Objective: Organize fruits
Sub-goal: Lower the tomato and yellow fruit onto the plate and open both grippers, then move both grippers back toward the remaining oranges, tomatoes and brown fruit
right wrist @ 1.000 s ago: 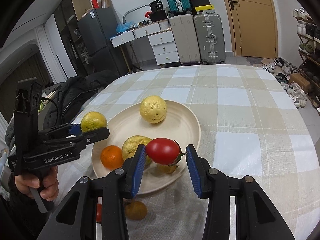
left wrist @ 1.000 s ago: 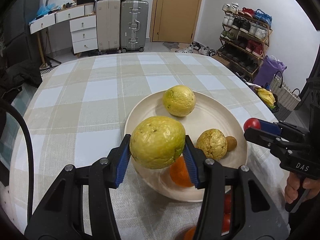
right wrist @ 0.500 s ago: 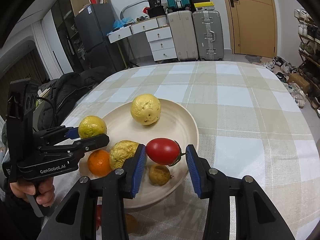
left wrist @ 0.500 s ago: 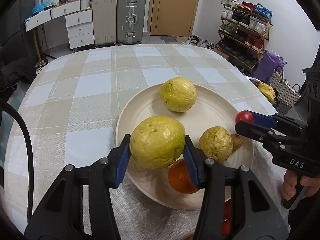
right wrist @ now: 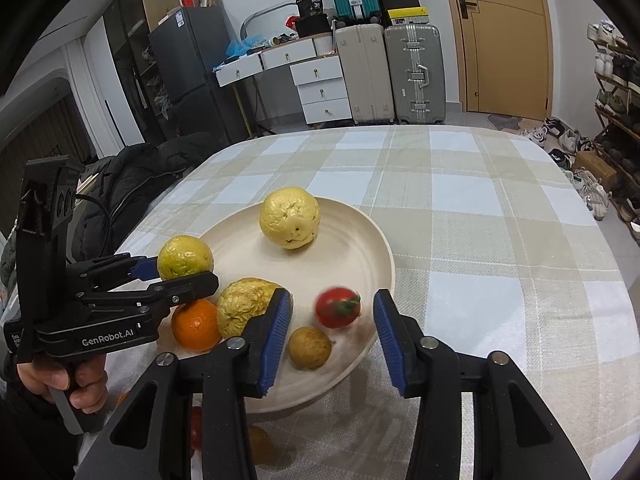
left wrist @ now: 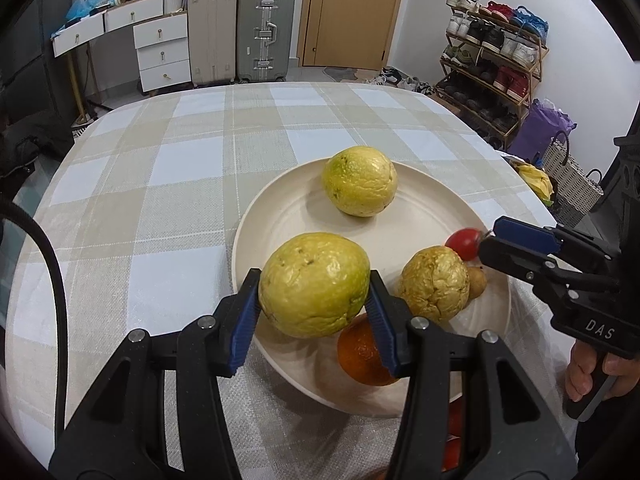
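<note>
My left gripper [left wrist: 314, 280] is shut on a large yellow-green fruit [left wrist: 314, 284], held over the near left rim of the cream plate [left wrist: 296, 220]. On the plate lie a yellow fruit [left wrist: 360, 181], a wrinkled yellow fruit [left wrist: 435, 286], an orange [left wrist: 360, 356] and a small brown fruit [left wrist: 477, 282]. My right gripper [right wrist: 332, 300] hangs over the plate's near right side with its jaws opening. A red tomato [right wrist: 337, 307], blurred, sits between the blue pads and touches neither. The left gripper [right wrist: 188, 268] and its fruit [right wrist: 185, 257] show at the left of the right wrist view.
Red fruits [right wrist: 196, 428] and a brown one [right wrist: 260, 444] lie on the checked tablecloth [right wrist: 460, 208] just below the plate's near rim. A person's hand [right wrist: 76, 384] holds the left gripper's handle. Suitcases, drawers and a shoe rack stand beyond the table.
The right jaws have parted and the tomato has left the pads, now blurred just below its former spot. The left gripper still grips the yellow-green fruit, and the plate sits a little farther under both grippers.
</note>
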Available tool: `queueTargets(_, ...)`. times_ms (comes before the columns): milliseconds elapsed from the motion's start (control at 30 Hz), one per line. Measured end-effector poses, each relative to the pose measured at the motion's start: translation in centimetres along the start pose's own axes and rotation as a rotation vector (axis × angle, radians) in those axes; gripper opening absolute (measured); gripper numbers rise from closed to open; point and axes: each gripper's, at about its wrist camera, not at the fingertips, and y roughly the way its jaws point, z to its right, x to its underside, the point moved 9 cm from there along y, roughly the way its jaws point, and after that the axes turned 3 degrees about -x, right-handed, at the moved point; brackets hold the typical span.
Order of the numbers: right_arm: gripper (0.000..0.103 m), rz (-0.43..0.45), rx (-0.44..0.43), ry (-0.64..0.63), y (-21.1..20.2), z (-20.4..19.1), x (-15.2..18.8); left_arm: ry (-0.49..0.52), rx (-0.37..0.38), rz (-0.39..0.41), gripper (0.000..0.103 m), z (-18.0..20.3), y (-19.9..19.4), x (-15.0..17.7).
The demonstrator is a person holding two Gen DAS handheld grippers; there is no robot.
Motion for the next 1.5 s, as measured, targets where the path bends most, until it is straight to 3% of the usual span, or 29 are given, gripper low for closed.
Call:
queueTargets(133, 0.052, 0.010, 0.006, 0.002, -0.5, 0.1, -0.1, -0.007, 0.008, 0.000, 0.048, 0.0, -0.5, 0.3)
queueTargets(200, 0.061, 0.015, 0.014, -0.001, -0.9, 0.2, -0.1, -0.006, -0.001, 0.011, 0.050, -0.1, -0.9, 0.3)
queueTargets(267, 0.079, 0.026, 0.018, -0.003, -1.4, 0.2, 0.0, -0.004, 0.001, 0.030, 0.065, 0.0, -1.6, 0.3)
queueTargets(333, 0.083, 0.042, 0.018, -0.007, -2.0, 0.1, 0.1, -0.011, -0.016, 0.054, 0.078, -0.2, -2.4, 0.2)
queueTargets(433, 0.092, 0.047, 0.030, -0.008, -2.6, 0.2, 0.5, -0.016, -0.007, 0.065, 0.083, -0.3, -3.4, 0.4)
queueTargets(633, 0.102, 0.036, 0.041, -0.004, -3.0, 0.5, 1.3, -0.046, -0.025, 0.063, 0.093, -1.0, -4.5, 1.5)
queueTargets(833, 0.103, 0.022, 0.040, -0.018, -3.1, 0.1, 1.9, -0.049, -0.051, 0.096, 0.101, -1.5, -6.2, 2.6)
queueTargets(1067, 0.103, -0.017, 0.036, -0.064, -2.9, -0.9, 3.4, -0.055, -0.061, 0.117, 0.102, -1.8, -8.3, 4.0)
queueTargets(1500, 0.103, -0.104, 0.044, -0.076, -2.8, -1.3, 5.9, -0.024, -0.037, 0.079, 0.102, -0.6, -9.1, 7.1)
